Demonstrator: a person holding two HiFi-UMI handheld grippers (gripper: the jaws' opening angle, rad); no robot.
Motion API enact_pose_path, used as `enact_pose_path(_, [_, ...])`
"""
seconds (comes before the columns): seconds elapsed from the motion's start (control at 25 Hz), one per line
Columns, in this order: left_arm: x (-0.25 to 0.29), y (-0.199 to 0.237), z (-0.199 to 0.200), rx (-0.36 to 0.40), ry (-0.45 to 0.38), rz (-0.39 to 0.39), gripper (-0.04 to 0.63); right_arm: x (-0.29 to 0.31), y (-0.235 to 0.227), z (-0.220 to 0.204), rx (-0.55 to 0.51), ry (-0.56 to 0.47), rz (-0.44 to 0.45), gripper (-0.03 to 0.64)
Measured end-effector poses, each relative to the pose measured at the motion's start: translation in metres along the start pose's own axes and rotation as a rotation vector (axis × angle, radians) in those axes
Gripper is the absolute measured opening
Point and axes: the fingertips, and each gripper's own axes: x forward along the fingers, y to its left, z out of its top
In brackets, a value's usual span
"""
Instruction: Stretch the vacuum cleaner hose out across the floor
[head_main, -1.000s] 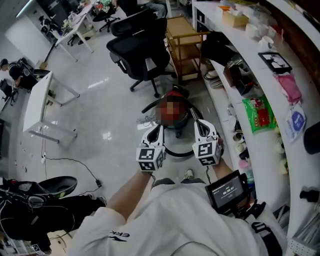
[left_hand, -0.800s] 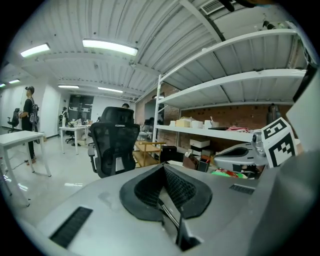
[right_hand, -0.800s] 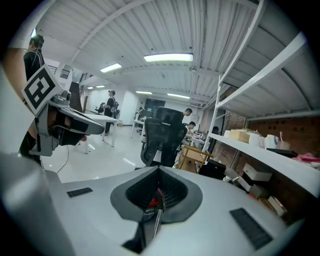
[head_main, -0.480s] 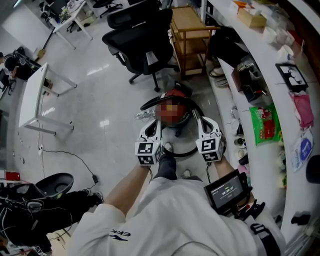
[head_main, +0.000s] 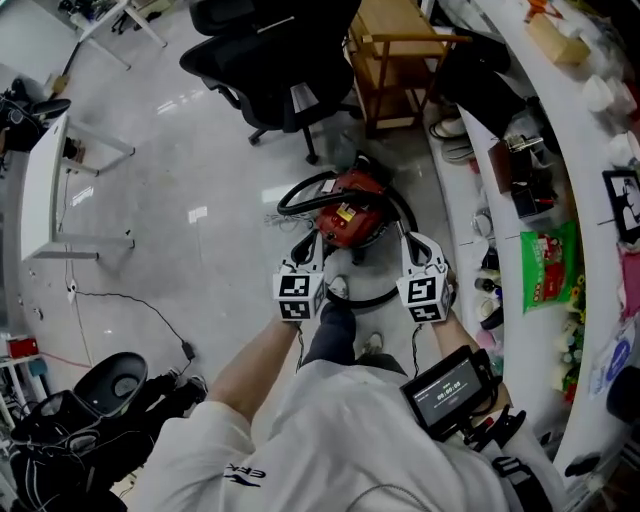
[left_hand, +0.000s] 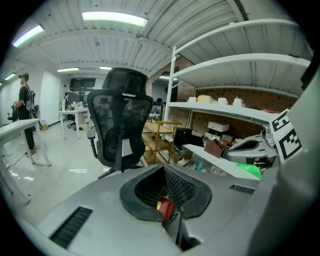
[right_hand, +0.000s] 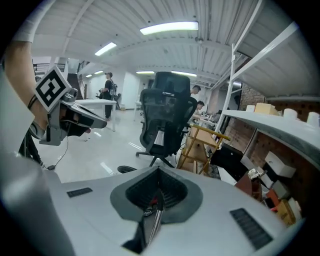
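A red vacuum cleaner (head_main: 345, 218) stands on the pale floor in the head view, with its black hose (head_main: 298, 192) looped around it and curving past its near side. My left gripper (head_main: 313, 244) is shut and empty, just short of the vacuum's near left side. Level with it, my right gripper (head_main: 408, 244) is also shut and empty by the near right side. In the left gripper view my left gripper (left_hand: 165, 172) has its jaws closed together, and a piece of the red vacuum (left_hand: 166, 210) shows below them. My right gripper (right_hand: 159, 172) is closed the same way in its own view.
A black office chair (head_main: 280, 60) and a wooden cart (head_main: 395, 70) stand just beyond the vacuum. A long white counter (head_main: 500, 240) with clutter runs along the right. A white desk (head_main: 45, 190), a floor cable (head_main: 130, 305) and black bags (head_main: 90, 400) lie left.
Both grippers have dropped and gone forward together toward the vacuum cleaner, which now shows larger and nearer in the head view. Their jaws stayed shut.
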Motion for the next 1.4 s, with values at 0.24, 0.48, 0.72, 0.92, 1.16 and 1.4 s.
enact_pose_path(0.24, [0.064,0.037,-0.041,-0.036,0.092,-0.014,0.002,0.072,-0.003,-0.028,-0.022,0.073,0.025,0.002])
enact_pose_path(0.48, [0.128,0.035,-0.088,-0.055,0.150,-0.075,0.002,0.132,-0.014,-0.085,-0.012,0.160,0.017,0.002])
enact_pose_path(0.72, [0.178,0.016,-0.143,-0.068,0.207,-0.121,0.002,0.168,-0.015,-0.157,0.025,0.240,0.010,0.002])
enact_pose_path(0.92, [0.219,-0.007,-0.175,-0.069,0.233,-0.178,0.002,0.195,-0.017,-0.212,0.067,0.288,0.003,0.002])
enact_pose_path(1.16, [0.261,-0.030,-0.209,-0.076,0.239,-0.241,0.002,0.227,-0.011,-0.265,0.101,0.308,0.020,0.002])
enact_pose_path(1.4, [0.283,-0.062,-0.247,-0.093,0.256,-0.320,0.003,0.246,0.003,-0.317,0.101,0.344,0.049,0.002])
